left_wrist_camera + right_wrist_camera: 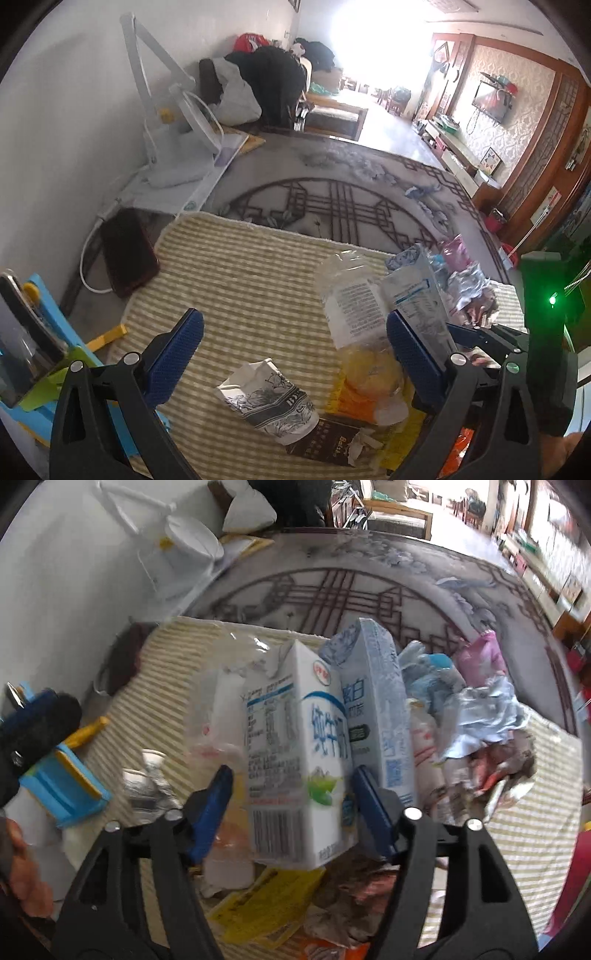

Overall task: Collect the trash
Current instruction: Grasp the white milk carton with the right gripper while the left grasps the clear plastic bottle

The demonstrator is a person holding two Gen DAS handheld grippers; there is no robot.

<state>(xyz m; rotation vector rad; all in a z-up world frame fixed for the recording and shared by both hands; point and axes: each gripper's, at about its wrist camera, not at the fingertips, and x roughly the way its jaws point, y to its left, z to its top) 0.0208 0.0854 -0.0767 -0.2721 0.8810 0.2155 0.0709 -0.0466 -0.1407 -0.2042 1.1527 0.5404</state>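
Mat (240, 266): on the rug (332, 206), heaped with trash.
Milk carton (299, 746): on the mat; second carton (376, 709) touching at 3 o'clock.
Bottle (351, 306): at the milk carton's 9 o'clock.
Wrappers (480, 716): at 3 o'clock.

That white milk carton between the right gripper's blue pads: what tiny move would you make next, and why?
Probably close the right gripper a little more. The white milk carton stands between its fingers, but a gap shows beside the left pad, so the grip doesn't look firm. The left gripper is open over the striped mat.
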